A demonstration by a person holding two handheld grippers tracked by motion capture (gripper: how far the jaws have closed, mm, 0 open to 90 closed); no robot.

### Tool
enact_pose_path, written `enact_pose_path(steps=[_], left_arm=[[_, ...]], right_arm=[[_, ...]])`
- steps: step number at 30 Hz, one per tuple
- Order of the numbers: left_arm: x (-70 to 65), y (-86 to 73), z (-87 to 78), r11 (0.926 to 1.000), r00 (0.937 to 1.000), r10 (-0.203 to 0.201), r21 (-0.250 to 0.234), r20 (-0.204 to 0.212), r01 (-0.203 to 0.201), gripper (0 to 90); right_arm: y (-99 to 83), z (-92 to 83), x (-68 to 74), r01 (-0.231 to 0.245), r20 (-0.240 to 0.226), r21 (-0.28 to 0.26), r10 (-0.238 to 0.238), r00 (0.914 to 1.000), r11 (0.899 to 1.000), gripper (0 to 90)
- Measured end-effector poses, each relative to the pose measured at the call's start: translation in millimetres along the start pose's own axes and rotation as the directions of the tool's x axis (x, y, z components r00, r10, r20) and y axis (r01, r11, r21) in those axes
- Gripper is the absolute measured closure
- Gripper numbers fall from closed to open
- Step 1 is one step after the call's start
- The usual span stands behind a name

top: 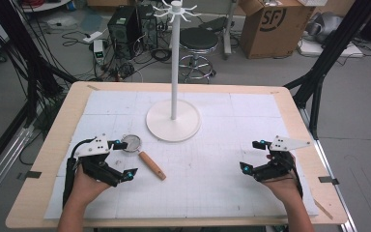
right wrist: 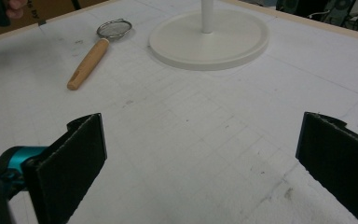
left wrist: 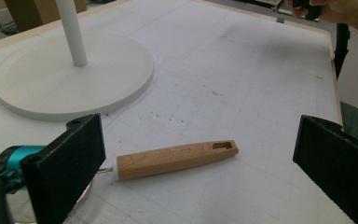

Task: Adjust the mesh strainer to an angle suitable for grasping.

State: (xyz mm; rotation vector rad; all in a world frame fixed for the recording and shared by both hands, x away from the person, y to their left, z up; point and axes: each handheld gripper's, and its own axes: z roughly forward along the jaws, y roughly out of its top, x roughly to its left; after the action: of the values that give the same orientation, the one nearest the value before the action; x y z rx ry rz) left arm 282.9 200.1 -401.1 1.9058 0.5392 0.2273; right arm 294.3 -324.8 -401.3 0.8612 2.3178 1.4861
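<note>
A small metal strainer (top: 132, 143) with a wooden handle (top: 152, 165) lies flat on the white mat, left of centre. My left gripper (top: 126, 158) stands open just left of it, low over the mat. In the left gripper view the handle (left wrist: 177, 158) lies between the wide-apart jaws without touching them, and the left jaw hides the mesh. My right gripper (top: 249, 155) is open over bare mat at the right, nothing between its jaws. The right gripper view shows the strainer (right wrist: 114, 29) far off.
A white hook stand rises from a round base (top: 173, 121) at the mat's middle back, close behind the strainer. The wooden table edge (top: 43, 159) frames the mat. Beyond the table stand a stool (top: 199, 43), a cardboard box (top: 275, 24) and a computer tower (top: 125, 24).
</note>
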Motion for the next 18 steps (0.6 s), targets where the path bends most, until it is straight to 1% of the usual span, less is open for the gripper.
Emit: enact_pose_path(steps=[4, 6, 8, 9, 11, 12, 16, 18], left_arm=[[0.9, -0.4, 1.5, 1.0, 1.0, 0.002, 0.005, 0.005, -0.002, 2.7], [-0.1, -1.5, 4.0, 0.9999, 1.0, 0.004, 0.015, 0.007, -0.004, 2.7], [-0.5, -2.3, 4.7, 0.9998, 1.0, 0.005, 0.018, 0.007, -0.005, 2.7], [0.0, -4.0, 5.5, 0.9996, 0.9999, 0.001, 0.028, 0.01, -0.001, 2.7], [0.7, -5.1, 5.8, 0.9996, 1.0, 0.0, 0.028, 0.006, 0.0, 2.7], [1.3, -5.2, 5.7, 0.9996, 1.0, -0.001, 0.027, 0.008, 0.001, 2.7], [0.6, -4.9, 4.3, 0.9997, 1.0, 0.004, 0.025, 0.002, -0.004, 2.7], [0.4, -5.1, 4.7, 0.9996, 1.0, 0.004, 0.029, -0.002, -0.004, 2.7]], right_arm=[[-2.5, -1.2, -2.1, -0.014, -0.006, 0.0, 0.014, 0.9999, 1.0, 0.5], [-3.9, -1.8, -2.1, -0.013, 0.004, 0.012, 0.013, 0.9999, 1.0, 0.5], [-3.7, -2.8, -1.1, -0.016, 0.006, 0.007, 0.016, 0.9999, 1.0, 0.5], [-3.6, -3.1, -0.3, -0.01, 0.009, 0.004, 0.01, 0.9999, 1.0, 0.5], [-3.8, -3.4, 1.6, -0.01, 0.013, 0.012, 0.01, 0.9999, 1.0, 0.5], [-3.9, -3.5, 1.3, -0.001, 0.02, 0.014, 0.0, 0.9998, 1.0, 0.5], [-4.4, -2.2, 1.6, -0.014, 0.021, 0.021, 0.014, 0.9997, 1.0, 0.5], [-5.1, -0.6, 1.0, -0.012, 0.024, 0.03, 0.011, 0.9997, 0.999, 0.5]])
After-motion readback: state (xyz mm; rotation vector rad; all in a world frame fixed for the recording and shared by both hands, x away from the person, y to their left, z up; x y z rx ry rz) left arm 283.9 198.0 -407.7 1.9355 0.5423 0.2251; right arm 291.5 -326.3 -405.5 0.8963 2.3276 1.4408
